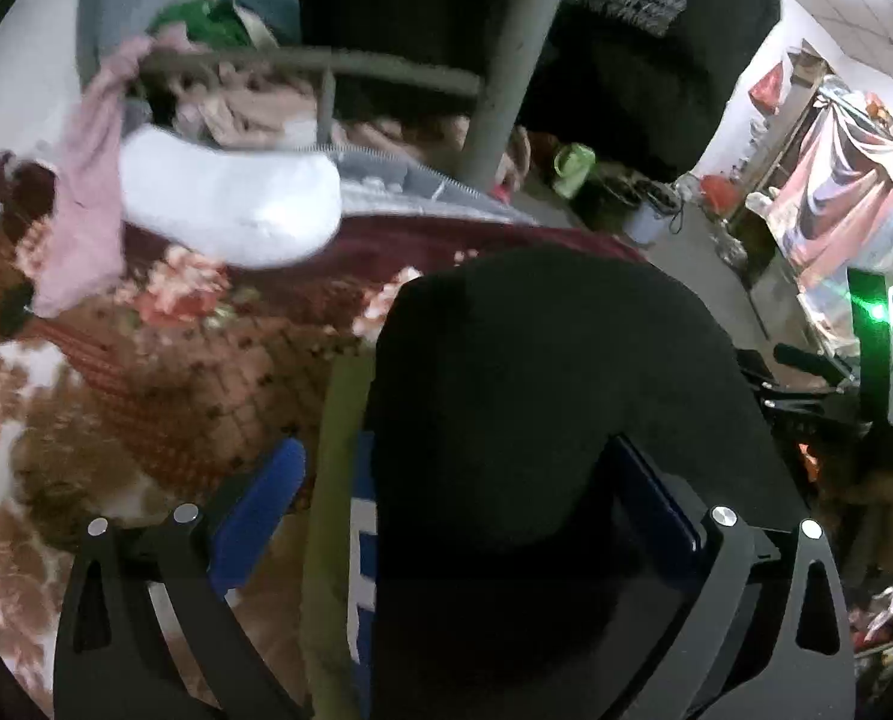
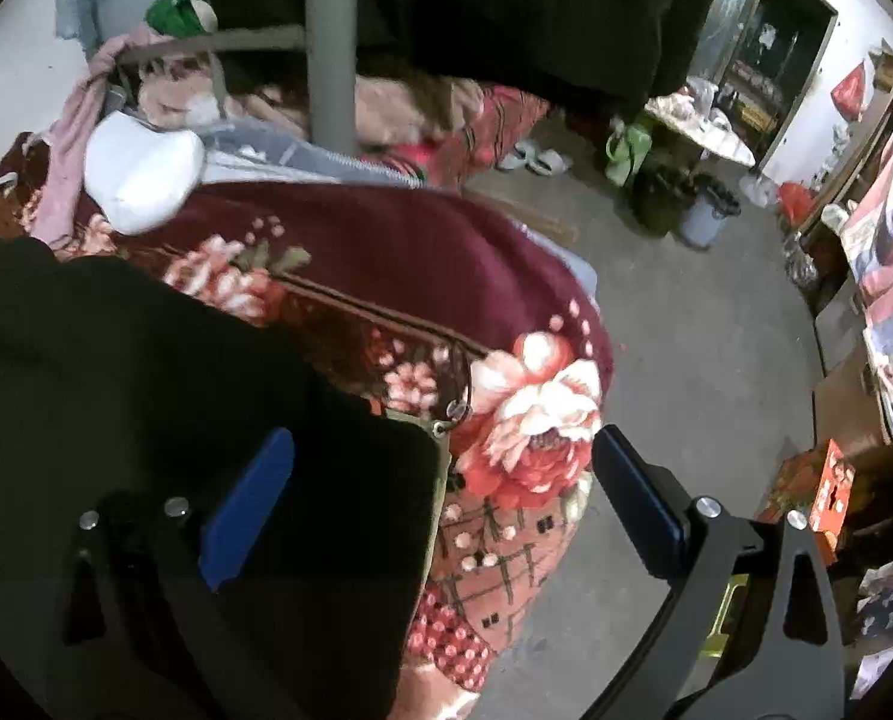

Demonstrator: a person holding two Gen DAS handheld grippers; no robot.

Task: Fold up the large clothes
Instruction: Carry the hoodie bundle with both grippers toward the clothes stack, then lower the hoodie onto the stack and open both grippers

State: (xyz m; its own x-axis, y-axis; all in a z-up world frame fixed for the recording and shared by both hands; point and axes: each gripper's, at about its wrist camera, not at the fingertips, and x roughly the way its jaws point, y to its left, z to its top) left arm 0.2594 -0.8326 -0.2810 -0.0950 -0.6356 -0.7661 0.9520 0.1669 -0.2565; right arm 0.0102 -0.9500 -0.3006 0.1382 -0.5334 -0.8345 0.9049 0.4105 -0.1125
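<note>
The left claw (image 1: 455, 489) has its blue fingers (image 1: 254, 510) spread wide, and the black garment (image 1: 554, 396) fills the gap between them. It is not squeezing the cloth. An olive strip and a blue patch with white marks show at the garment's left edge, but the marks are too blurry to read.

The right claw (image 2: 446, 504) is spread wide too. Its left finger (image 2: 248, 510) lies over the black garment (image 2: 146, 396), and its right finger (image 2: 638, 498) hangs over the floor (image 2: 686, 330).

The garment lies on a red flower blanket (image 2: 386, 252). Farther off on the left sits a white pillow (image 2: 143, 174). A gray pole (image 2: 329, 42) stands behind it. Far right, by the floor, are a green jug (image 2: 626, 150) and a red box (image 2: 824, 492) whose print cannot be read.
</note>
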